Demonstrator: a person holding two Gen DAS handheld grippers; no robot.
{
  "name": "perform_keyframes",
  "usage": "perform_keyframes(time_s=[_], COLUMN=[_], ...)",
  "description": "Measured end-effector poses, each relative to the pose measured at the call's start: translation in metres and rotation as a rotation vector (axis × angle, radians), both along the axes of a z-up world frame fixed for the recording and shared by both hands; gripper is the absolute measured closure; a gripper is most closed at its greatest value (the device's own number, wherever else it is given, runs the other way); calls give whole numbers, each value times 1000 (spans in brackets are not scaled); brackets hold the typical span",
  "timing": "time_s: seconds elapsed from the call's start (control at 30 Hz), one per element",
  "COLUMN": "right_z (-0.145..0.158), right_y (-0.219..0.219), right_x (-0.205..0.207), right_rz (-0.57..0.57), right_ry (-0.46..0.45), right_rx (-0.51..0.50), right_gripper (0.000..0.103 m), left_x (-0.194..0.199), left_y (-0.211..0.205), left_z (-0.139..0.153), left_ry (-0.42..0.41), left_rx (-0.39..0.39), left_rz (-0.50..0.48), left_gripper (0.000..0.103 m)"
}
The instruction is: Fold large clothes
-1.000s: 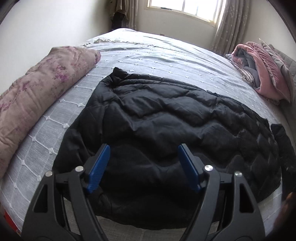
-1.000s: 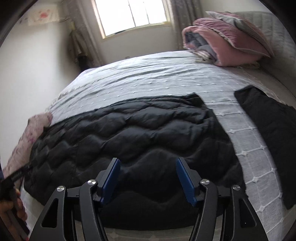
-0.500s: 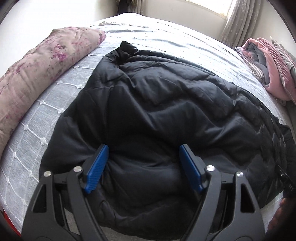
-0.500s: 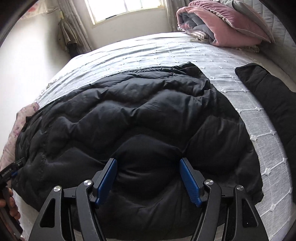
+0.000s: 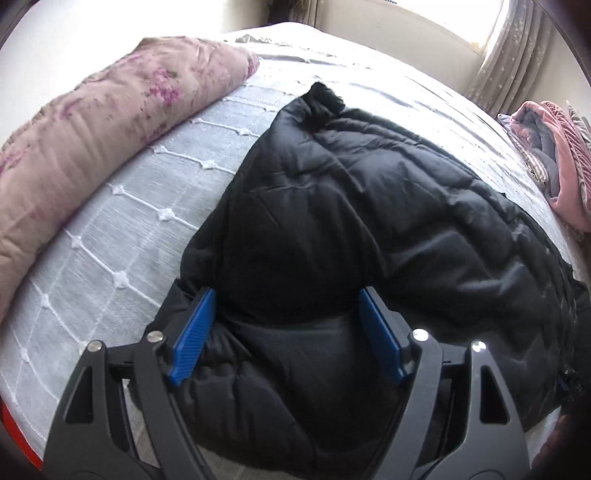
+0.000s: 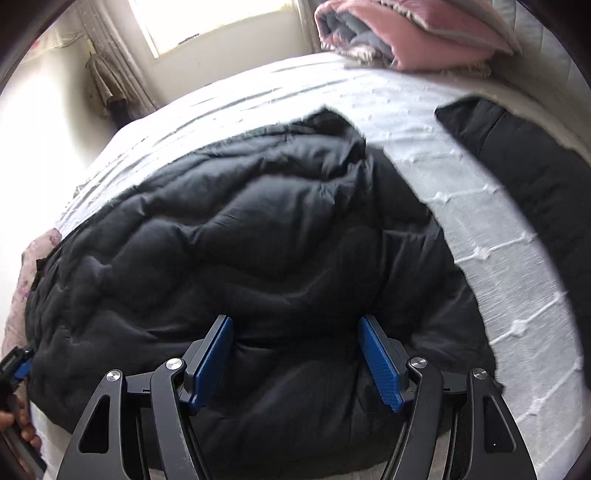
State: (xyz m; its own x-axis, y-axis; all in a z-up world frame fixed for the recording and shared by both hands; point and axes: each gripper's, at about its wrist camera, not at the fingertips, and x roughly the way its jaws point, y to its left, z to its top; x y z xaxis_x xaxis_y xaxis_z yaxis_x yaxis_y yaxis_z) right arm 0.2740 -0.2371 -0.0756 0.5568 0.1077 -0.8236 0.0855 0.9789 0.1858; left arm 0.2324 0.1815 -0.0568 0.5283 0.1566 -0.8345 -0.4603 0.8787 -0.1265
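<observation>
A black padded jacket [image 5: 369, 236] is being kept spread flat across the white bedspread [image 5: 110, 266], near the bed's front edge. The left gripper [image 5: 286, 332] is being held with fingers spread wide, straddling a puffed fold of the jacket's near hem; nothing is being pinched. The right gripper [image 6: 297, 360] is likewise being held wide apart over the hem farther along. A floral quilt [image 5: 92, 122] is being seen rolled at the left, pink bedding [image 6: 406, 33] piled at the far right, another dark garment [image 6: 524, 162] lying apart.

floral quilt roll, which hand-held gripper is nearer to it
Left. The left hand-held gripper is over the black jacket near the floral quilt roll; the right hand-held gripper is farther away.
</observation>
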Motion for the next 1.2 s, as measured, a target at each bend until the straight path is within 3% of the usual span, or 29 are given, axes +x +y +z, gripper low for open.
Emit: perform_keyframes(time_s=[0.17, 0.27, 0.47, 0.7, 1.0, 1.2], right_z=[1, 9, -3, 3, 46, 69], right_y=[-5, -12, -20, -20, -10, 4], right_x=[1, -3, 2, -5, -29, -51], right_rz=[-2, -38, -49, -58, -20, 16], right_ry=[10, -8, 39, 34, -94, -156], right_rx=[10, 22, 31, 34, 83, 50], right_gripper=[30, 30, 30, 30, 30, 30], left_x=[-1, -10, 1, -2, -16, -21], left_y=[4, 6, 9, 4, -41, -83], left_z=[5, 21, -2, 5, 45, 57], left_ry=[4, -51, -10, -14, -106, -144], left_rx=[2, 44, 7, 38, 146, 154], left_rz=[15, 32, 10, 16, -74, -180], left_gripper=[25, 25, 25, 25, 25, 25])
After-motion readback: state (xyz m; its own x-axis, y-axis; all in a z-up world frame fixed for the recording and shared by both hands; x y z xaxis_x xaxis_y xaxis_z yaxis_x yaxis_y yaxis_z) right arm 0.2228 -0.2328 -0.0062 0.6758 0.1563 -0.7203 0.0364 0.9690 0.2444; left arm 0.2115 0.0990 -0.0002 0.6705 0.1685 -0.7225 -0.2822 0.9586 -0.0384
